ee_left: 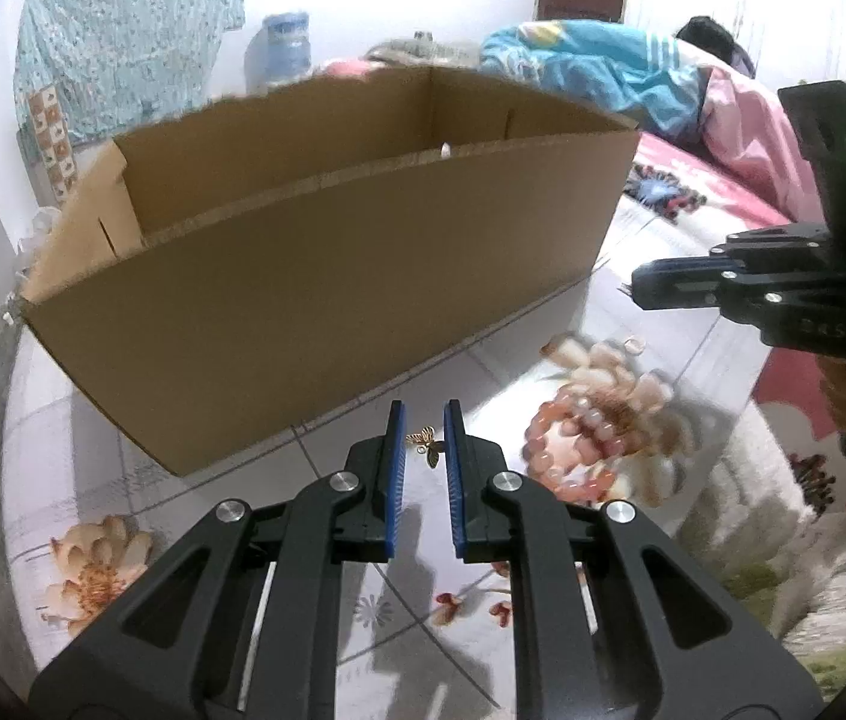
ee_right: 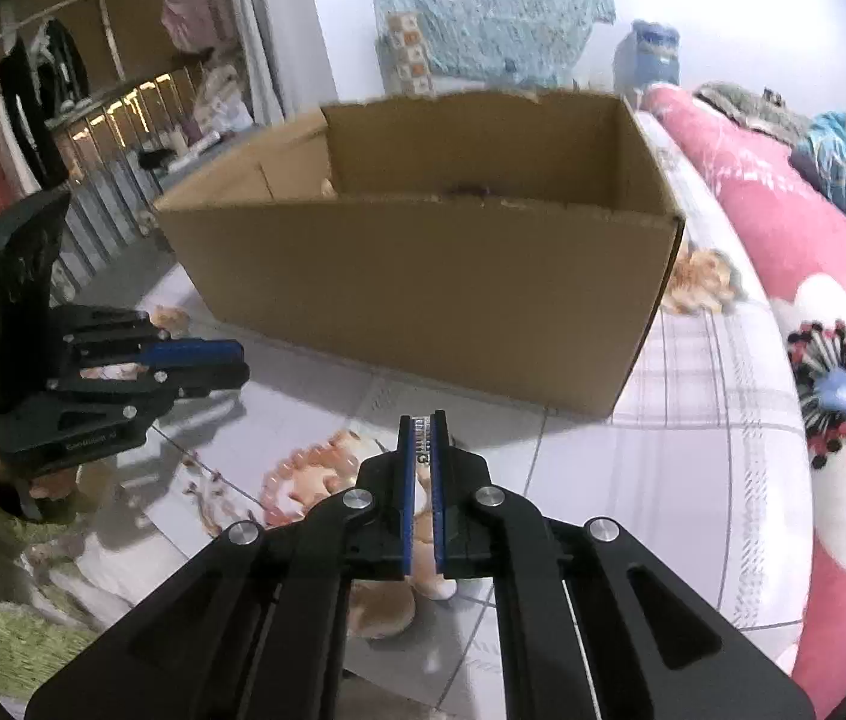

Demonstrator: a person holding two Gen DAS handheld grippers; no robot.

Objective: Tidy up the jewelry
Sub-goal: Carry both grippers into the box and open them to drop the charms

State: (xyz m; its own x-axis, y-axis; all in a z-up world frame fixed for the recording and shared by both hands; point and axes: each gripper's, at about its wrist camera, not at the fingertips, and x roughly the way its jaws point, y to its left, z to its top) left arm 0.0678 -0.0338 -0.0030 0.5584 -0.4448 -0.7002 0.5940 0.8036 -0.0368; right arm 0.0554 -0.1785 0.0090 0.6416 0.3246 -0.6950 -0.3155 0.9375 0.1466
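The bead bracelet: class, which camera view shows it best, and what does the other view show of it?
The left wrist view shows the bracelet best: most of its pinkish bead ring lies in the open on the floral cloth, beside the left gripper. The right wrist view shows only a blurred arc of beads partly hidden behind the right gripper.

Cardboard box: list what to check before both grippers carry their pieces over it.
1. Left gripper holds the butterfly charm: ok, the charm spans the gap between the blue pads.
2. Right gripper is shut on the silver piece: ok, it is pinched near the fingertips.
3. Cardboard box has an open top: ok, no flaps cover it.
4. Room on the box floor: cannot tell, the near wall hides it.
5. Grippers clear of each other: ok, there is a wide gap between them.
6. All jewelry picked up: not ok, the pink bead bracelet lies on the tablecloth.
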